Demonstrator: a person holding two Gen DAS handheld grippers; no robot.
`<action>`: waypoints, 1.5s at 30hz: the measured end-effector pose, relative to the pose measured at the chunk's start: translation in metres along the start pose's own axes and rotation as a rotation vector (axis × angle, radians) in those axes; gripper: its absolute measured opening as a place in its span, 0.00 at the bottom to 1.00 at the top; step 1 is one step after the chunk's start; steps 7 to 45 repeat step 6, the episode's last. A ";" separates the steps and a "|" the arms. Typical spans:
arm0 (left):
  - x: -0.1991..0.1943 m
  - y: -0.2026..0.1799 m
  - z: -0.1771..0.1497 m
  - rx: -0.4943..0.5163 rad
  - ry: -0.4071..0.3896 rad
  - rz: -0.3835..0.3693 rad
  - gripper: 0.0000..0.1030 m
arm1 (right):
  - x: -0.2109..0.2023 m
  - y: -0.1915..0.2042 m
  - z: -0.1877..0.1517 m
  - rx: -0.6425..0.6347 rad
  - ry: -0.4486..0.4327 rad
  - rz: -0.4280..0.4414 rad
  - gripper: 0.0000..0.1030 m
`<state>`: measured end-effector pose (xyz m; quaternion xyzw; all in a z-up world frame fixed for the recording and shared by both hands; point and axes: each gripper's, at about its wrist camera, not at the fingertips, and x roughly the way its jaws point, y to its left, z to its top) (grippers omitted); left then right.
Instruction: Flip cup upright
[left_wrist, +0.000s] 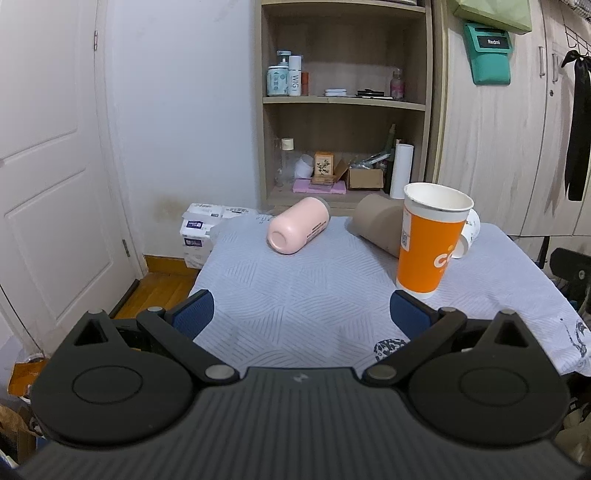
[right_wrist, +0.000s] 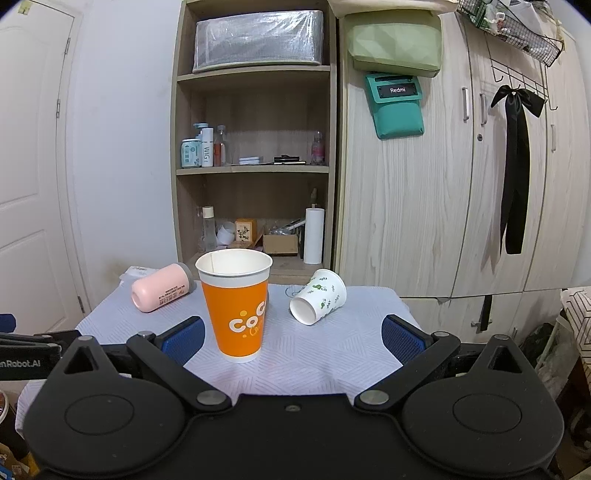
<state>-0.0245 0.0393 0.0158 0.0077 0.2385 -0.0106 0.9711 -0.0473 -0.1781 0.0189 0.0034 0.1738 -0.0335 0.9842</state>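
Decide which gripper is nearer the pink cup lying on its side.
Left. The pink cup lies ahead of the left gripper; from the right gripper it lies far left.

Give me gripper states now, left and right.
Left gripper: open, holding nothing, above the table short of the cups.
Right gripper: open, holding nothing; orange cup stands upright ahead of its fingers.

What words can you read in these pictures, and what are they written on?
"Redmi": teal pouch on the cupboard.
"WIG": white bottle on the shelf.
"CoC", then cut off: orange cup, standing upright.
"enRobot.AI", start cut off: left gripper, seen by the right camera.
Pink cup, lying down: label too small to read.
Leafy cup: pictures only, no words.
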 end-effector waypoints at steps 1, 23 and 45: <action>-0.001 0.000 0.000 0.000 -0.001 0.000 1.00 | 0.000 0.000 0.000 0.000 0.000 0.000 1.00; -0.003 0.001 0.001 0.003 -0.002 -0.004 1.00 | -0.001 -0.002 0.000 -0.001 -0.002 0.000 1.00; -0.003 0.001 0.001 0.003 -0.002 -0.004 1.00 | -0.001 -0.002 0.000 -0.001 -0.002 0.000 1.00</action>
